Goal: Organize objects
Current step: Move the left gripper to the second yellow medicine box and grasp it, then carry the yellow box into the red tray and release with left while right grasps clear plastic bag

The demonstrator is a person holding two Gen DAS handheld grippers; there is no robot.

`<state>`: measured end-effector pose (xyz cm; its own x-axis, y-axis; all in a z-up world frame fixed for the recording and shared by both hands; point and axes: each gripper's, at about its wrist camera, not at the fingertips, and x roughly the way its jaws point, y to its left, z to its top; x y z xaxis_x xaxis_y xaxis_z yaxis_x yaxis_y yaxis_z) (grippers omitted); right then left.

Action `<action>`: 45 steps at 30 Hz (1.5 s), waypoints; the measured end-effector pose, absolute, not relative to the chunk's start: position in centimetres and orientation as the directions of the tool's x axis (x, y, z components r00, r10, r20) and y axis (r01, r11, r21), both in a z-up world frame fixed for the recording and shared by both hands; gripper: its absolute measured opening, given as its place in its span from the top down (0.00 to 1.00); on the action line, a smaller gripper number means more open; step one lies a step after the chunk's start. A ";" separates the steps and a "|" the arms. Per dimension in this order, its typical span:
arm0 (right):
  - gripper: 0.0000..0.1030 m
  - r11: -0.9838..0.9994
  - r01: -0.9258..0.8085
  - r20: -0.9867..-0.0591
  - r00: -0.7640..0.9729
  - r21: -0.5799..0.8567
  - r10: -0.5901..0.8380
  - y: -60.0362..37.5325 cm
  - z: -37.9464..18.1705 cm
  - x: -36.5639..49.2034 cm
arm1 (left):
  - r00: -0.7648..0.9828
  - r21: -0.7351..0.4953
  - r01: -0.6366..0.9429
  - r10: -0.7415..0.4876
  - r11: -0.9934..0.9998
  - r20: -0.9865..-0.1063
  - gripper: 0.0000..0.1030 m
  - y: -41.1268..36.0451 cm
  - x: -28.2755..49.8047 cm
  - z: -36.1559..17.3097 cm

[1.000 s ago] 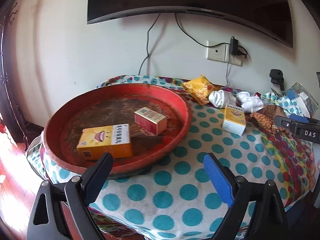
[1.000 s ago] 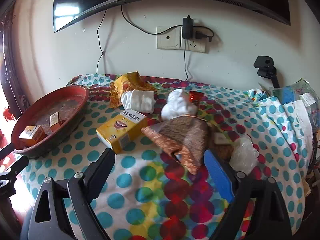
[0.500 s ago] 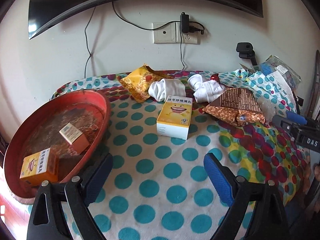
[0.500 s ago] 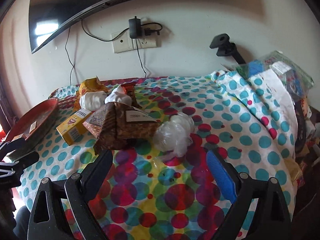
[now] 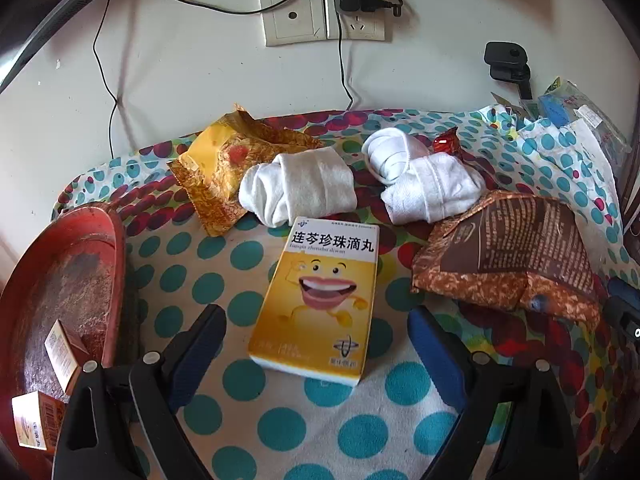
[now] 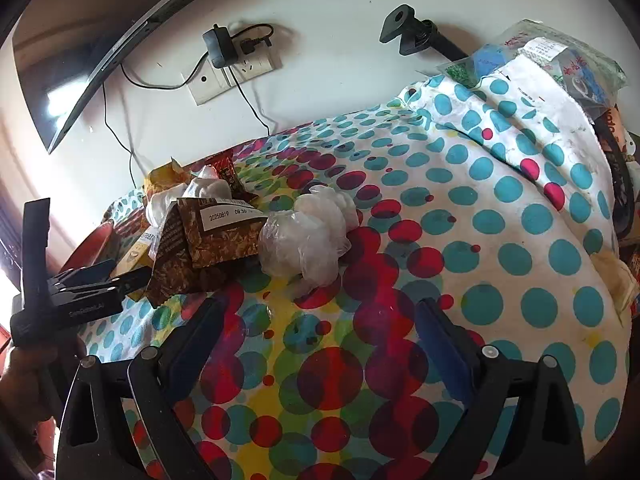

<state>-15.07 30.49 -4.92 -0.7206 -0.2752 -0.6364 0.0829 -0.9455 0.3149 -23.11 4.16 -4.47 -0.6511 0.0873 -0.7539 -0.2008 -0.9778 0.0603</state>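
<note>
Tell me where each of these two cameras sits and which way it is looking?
Left wrist view: sits on the left gripper, looks forward over the yellow box toward the wall socket; its own two open fingers show.
Right wrist view: sits on the right gripper, looks across the dotted cloth at a clear plastic bag; its open fingers and the left gripper show.
Shared: the brown snack bag, the wall socket, the cloth.

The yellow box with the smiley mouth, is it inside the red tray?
No, the yellow box lies on the dotted cloth, beside the red tray.
</note>
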 end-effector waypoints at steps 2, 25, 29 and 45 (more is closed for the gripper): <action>0.06 -0.945 0.086 -0.638 -0.718 0.316 -0.278 30.4 -4.9 -15.1 | -0.645 0.061 -0.196 0.082 -0.979 -0.760 0.08 4.3 -23.8 -4.6; 0.03 -0.943 0.096 -0.638 -0.714 0.319 -0.289 30.1 -4.9 -15.0 | -0.679 0.106 -0.173 0.041 -0.979 -0.733 0.50 5.5 -21.2 -2.8; 0.03 -0.945 0.097 -0.641 -0.712 0.313 -0.286 30.1 -4.9 -15.1 | -0.679 0.076 -0.154 0.050 -0.985 -0.732 0.50 4.5 -20.0 -2.7; 0.29 -0.979 0.074 -0.715 -0.673 0.189 -0.189 28.8 -2.9 -20.5 | -0.682 -0.049 -0.104 0.107 -0.993 -0.724 0.50 -0.1 -15.4 -2.9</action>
